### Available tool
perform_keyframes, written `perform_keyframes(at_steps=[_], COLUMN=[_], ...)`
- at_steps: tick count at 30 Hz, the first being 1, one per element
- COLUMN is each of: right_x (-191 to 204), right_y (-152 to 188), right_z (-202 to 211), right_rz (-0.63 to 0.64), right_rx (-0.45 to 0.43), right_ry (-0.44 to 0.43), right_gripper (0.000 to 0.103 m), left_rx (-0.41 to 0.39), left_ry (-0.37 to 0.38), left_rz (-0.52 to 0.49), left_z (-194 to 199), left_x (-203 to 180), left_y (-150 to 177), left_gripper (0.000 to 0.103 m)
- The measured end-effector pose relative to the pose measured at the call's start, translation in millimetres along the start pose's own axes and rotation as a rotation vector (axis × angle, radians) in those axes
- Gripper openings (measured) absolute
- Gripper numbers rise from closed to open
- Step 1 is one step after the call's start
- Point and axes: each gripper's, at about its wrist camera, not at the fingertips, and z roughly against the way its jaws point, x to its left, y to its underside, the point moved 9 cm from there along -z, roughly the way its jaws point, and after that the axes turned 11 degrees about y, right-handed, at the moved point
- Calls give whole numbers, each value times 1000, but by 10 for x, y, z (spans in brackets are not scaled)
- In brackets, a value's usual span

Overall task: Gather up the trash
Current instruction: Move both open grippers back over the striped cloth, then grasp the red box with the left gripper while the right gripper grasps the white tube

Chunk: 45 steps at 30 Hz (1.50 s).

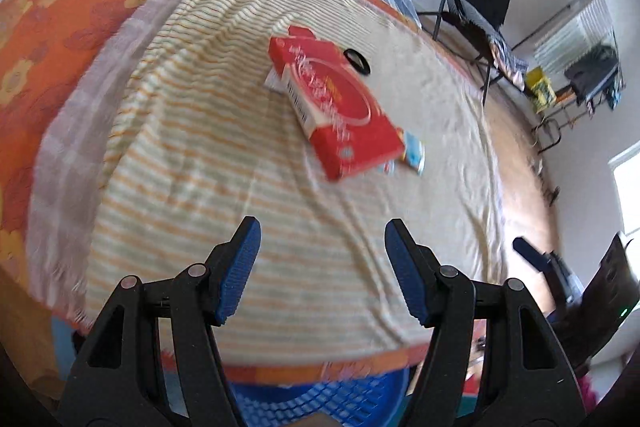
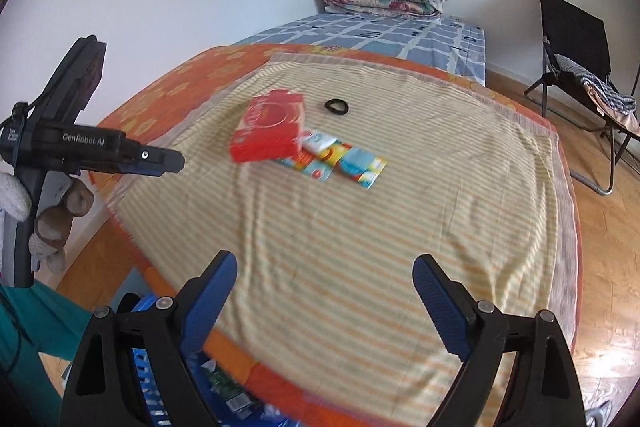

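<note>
Both tongs, left (image 1: 322,239) and right (image 2: 324,277), gape empty above the red box (image 2: 269,131)

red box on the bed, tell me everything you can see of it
The red box is a flat rectangular carton, cardboard by the look, with a white ring design and white lettering on top, too blurred to read, and a barcode on one white side. Its far flap stands partly open. It lies on the striped cloth, overlapping a colourful flat wrapper, with a black ring apart behind it. Neither pair of tongs touches it.
</note>
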Motion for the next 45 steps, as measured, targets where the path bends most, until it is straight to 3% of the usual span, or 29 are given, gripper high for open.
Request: perform_keyframes(at_steps=[10,20,25,31,40,45], right_x=[-15,-78,-75,81,213,280], right_y=[-284,-434,-492,-567,-653,-743], right_z=[-499,-995,-1175,-1325,-1528,-1609], right_rz=[101,154,166,208,237,179], right_rx=[5,29,33,24,23,60], right_ry=[16,37,34,19,28,-45], right_gripper=[85,78,78,78,77,55], left_rx=[6,23,8,-33,-47,-75], left_ry=[42,78,76,43,26,6], left_rz=[114,176,165,66,-4,-14], left_z=[-461,-783,-810,-751,-605,-428], left_x=[154,201,164,59,58,125], left_y=[-482,-607,-685,-802,-819,-873], left_gripper=[66,66,41,34,28,25])
